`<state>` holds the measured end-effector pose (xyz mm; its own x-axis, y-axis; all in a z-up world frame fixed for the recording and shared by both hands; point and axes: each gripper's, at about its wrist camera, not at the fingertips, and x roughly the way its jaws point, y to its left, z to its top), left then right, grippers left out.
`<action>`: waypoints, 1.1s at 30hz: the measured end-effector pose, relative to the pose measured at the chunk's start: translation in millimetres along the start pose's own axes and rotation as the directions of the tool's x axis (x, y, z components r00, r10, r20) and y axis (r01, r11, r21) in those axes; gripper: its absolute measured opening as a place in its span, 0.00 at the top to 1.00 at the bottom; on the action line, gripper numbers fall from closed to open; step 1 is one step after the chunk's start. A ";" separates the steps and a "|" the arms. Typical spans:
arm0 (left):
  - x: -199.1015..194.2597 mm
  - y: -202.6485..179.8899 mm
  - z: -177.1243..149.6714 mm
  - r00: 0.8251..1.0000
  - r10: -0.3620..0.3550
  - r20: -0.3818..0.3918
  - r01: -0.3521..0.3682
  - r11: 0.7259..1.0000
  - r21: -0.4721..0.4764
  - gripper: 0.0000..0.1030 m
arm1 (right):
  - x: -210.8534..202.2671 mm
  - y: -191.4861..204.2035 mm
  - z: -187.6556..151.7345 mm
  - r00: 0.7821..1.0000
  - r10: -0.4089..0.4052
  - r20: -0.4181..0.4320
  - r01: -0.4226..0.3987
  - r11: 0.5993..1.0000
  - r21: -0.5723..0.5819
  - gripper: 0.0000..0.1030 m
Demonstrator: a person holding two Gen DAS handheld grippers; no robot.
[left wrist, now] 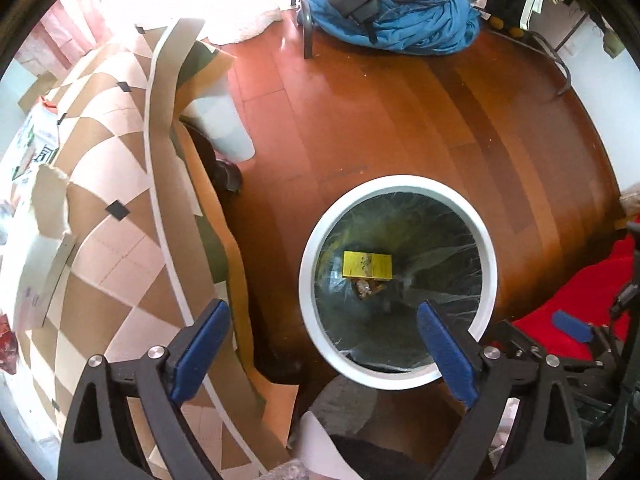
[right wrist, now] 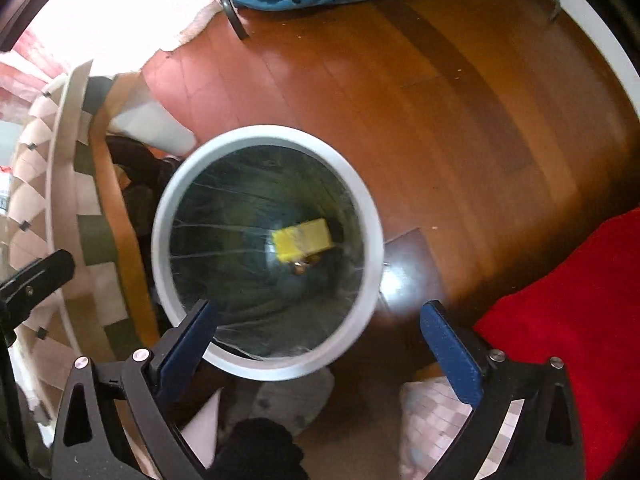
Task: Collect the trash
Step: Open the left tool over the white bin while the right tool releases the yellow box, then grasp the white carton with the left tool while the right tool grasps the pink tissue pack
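Observation:
A round white-rimmed trash bin (left wrist: 316, 236) with a dark liner stands on the wooden floor; it also shows in the right wrist view (right wrist: 370, 240). A yellow box (left wrist: 366, 266) lies at its bottom over some crumpled scraps (left wrist: 366, 288), also in the right wrist view (right wrist: 302, 238). My left gripper (left wrist: 324, 316) is open and empty above the bin's near rim. My right gripper (right wrist: 320, 320) is open and empty above the bin's near rim. The right gripper also shows at the right edge of the left wrist view (left wrist: 572, 326).
A table with a checkered cloth (left wrist: 116, 200) holds torn paper and packets (left wrist: 36, 208) at the left. A blue jacket (left wrist: 404, 20) lies on a chair at the far side. A red cloth (right wrist: 572, 312) lies at the right. Wooden floor (left wrist: 400, 120) surrounds the bin.

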<state>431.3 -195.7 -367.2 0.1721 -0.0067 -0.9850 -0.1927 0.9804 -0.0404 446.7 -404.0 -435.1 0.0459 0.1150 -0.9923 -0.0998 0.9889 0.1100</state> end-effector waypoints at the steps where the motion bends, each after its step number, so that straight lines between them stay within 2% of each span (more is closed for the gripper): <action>1: -0.8 0.5 -1.5 1.000 -0.001 0.000 0.001 1.000 0.000 0.07 | -2.4 0.1 -1.4 1.000 -0.012 0.004 0.012 1.000 -0.004 0.00; 7: -14.8 -2.6 -7.7 1.000 0.012 0.018 -0.012 1.000 0.010 0.07 | -19.1 2.7 -6.9 0.998 -0.051 0.026 0.051 0.998 -0.021 0.00; 13: -45.8 -5.8 -13.9 0.998 0.018 0.056 -0.020 1.000 0.020 0.07 | -46.4 7.3 -9.6 0.996 -0.060 0.064 0.061 0.998 -0.018 0.00; 23: -135.5 7.8 -32.3 0.987 0.001 0.163 0.001 1.000 -0.014 0.07 | -125.5 16.3 -29.4 0.987 -0.026 0.156 0.028 1.000 -0.006 0.00; 28: -198.9 47.3 -48.9 0.967 -0.017 0.253 0.038 0.996 -0.077 0.07 | -186.4 36.5 -42.8 0.971 0.025 0.238 -0.022 1.000 -0.015 0.00; 33: -231.9 118.5 -85.9 0.958 0.038 0.284 0.014 0.984 -0.180 0.07 | -234.1 90.6 -62.9 0.951 0.103 0.292 -0.078 0.992 -0.097 0.00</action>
<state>285.6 -95.0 -158.0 0.4318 0.0868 -0.8978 -0.3612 0.9287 -0.0840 364.4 -347.3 -196.4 0.3235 0.2387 -0.9156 -0.1986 0.9632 0.1809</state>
